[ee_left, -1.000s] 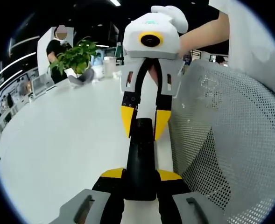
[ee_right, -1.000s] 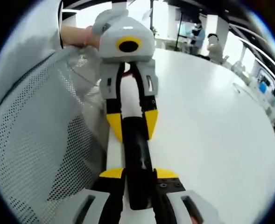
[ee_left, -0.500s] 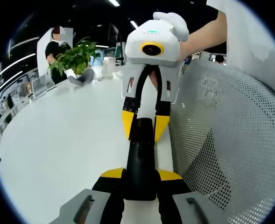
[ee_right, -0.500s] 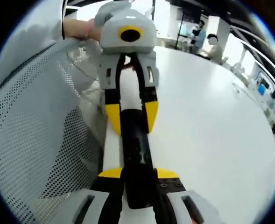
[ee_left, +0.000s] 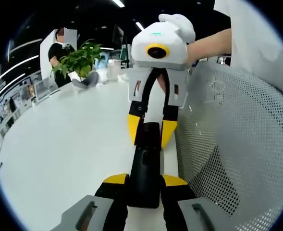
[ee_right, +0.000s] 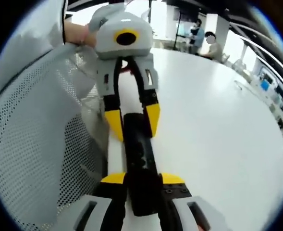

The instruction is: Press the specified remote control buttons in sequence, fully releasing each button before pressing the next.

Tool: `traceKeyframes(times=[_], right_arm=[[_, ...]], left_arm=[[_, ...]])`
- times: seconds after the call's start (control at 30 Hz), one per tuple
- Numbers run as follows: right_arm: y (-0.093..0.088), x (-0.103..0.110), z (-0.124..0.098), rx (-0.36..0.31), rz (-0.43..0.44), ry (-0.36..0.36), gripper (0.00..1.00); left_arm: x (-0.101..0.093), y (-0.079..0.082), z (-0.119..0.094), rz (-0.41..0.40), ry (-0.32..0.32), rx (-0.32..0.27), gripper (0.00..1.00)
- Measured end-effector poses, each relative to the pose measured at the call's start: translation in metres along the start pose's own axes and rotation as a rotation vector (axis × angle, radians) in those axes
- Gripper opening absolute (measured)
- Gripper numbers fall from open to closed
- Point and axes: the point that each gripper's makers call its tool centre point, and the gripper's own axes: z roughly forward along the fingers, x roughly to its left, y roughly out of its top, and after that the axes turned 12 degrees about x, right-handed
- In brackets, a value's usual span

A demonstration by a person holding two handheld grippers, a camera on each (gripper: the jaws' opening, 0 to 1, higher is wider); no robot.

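Between both grippers' jaws, remote control (ee_left: pixel 145 163)

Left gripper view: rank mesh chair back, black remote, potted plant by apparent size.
1. mesh chair back, largest.
2. black remote, gripped at both ends by left gripper and right gripper.
3. potted plant, smallest-looking, but farthest away, so true rank unsure.

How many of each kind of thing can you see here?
Remote control: 1
Grippers: 2 (left gripper, right gripper)
Potted plant: 1
Mesh chair back: 1
White table: 1
Total: 6
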Motion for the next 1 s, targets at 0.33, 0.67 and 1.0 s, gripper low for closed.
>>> traceKeyframes(times=[0.33,0.67,1.0], right_arm=[[0.0064,-0.0021,0.0045,-0.082,0.028,-0.026,0.25],[0.0077,0.0,0.0047,-0.087,0.012,-0.036,0.24],[0.0094,0.0,0.0053,-0.077,-0.019,-0.048,0.22]], left_arm=[[-0.0012,-0.0002,0.0003,-0.005,0.003,-0.006,0.25],[0.0006,0.0016,0.0015,-0.013,0.013,0.014,0.26],[0.0041,0.0011,-0.0001,-0.078,0.008,0.029,0.27]])
